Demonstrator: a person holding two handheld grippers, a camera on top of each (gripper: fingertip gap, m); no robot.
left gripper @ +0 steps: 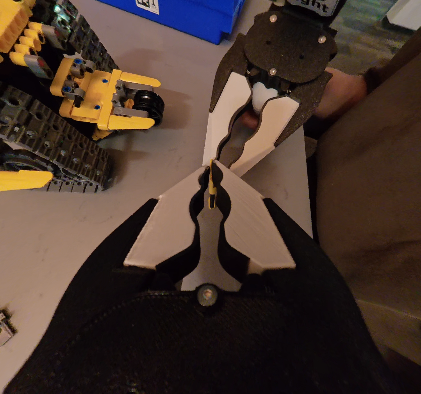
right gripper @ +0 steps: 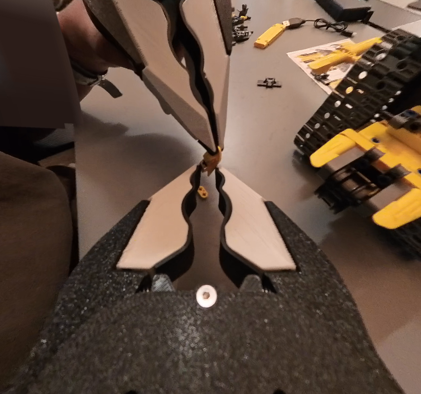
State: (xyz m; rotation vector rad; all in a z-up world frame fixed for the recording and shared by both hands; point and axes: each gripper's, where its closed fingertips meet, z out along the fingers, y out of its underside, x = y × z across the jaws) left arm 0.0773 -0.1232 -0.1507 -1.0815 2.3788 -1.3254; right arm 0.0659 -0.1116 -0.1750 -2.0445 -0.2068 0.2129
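Item 1. Left gripper (left gripper: pixel 210 169): jaws were closed almost to touching at the tips, and a small yellow-and-black piece (left gripper: pixel 211 189) was pinched between them, held edge-on above the tabletop (left gripper: pixel 159 155).

Item 2. Right gripper (right gripper: pixel 208 169): tips were brought to the same piece (right gripper: pixel 210 159) from the opposite side. A narrow gap was kept between the jaws, and whether they bore on the piece cannot be told. The two grippers were set tip to tip, apparently so that the piece was reached from both ends at once.

Item 3. Small yellow link (right gripper: pixel 202 191): lay loose on the tabletop just under the tips.

Item 4. Yellow tracked model (left gripper: pixel 68 101): stood to one side, near but apart.

Item 5. Blue bin (left gripper: pixel 164 3): was placed beyond the model.

Item 6. Printed sheet (right gripper: pixel 319 60), yellow beam (right gripper: pixel 270 36), black connector (right gripper: pixel 269 83): lay well apart, farther out.
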